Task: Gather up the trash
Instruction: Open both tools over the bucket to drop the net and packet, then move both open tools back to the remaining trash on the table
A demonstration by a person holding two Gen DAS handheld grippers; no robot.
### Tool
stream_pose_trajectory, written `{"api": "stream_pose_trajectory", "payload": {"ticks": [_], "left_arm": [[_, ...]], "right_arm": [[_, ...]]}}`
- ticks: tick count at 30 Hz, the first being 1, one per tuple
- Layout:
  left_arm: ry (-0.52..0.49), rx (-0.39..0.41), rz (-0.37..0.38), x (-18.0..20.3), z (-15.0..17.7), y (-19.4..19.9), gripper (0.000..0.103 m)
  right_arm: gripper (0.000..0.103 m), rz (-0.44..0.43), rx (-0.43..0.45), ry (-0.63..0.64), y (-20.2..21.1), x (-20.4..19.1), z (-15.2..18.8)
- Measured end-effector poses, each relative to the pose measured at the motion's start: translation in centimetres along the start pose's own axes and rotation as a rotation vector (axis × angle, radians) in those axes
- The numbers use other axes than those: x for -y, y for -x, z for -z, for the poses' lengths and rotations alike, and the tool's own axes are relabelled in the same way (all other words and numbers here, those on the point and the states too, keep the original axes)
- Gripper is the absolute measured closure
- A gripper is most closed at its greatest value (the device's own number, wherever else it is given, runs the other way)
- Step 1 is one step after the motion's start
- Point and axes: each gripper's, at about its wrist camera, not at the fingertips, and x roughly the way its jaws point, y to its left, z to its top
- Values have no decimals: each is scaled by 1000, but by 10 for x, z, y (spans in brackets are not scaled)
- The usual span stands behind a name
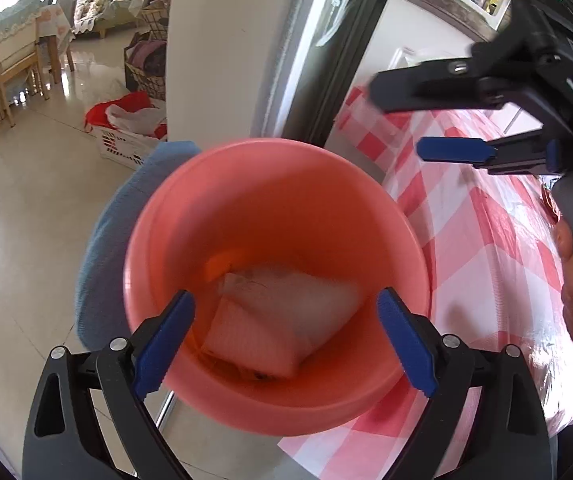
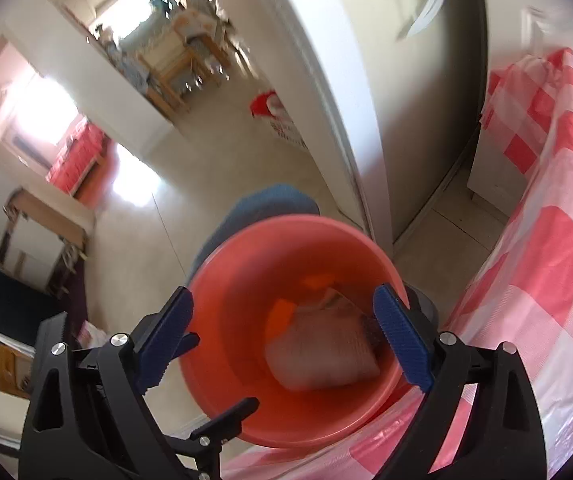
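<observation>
both hand-held grippers, left (image 1: 284, 338) and right (image 2: 282, 338), gape empty above the upright pink plastic bucket (image 1: 246, 184) holding a crumpled white wrapper (image 1: 282, 316).

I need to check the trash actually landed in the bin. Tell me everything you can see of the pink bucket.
The pink bucket is a round, smooth, plastic-looking pail, open-topped with a rolled rim, seen from above. It stands beside the edge of the red-and-white checked tablecloth, with something blue behind it. Inside, at the bottom, lies a pale folded wrapper or bag and an orange scrap. Both the left gripper and the right gripper hang open above it, touching nothing.
</observation>
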Motion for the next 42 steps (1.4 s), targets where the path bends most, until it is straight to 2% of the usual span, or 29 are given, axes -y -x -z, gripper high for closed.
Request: {"api": "stream_pose_trajectory", "payload": {"ticks": [9, 16, 23, 42], "left_arm": [[146, 33, 21, -25, -7, 30, 11], [194, 34, 87, -10, -14, 40, 11], [143, 39, 159, 34, -21, 51, 11], [-73, -3, 288, 176, -29, 49, 11]], "right_arm": [[11, 71, 177, 28, 68, 12, 22], [11, 84, 243, 5, 109, 29, 49], [11, 109, 320, -33, 155, 48, 76], [11, 202, 529, -254, 268, 155, 165]]}}
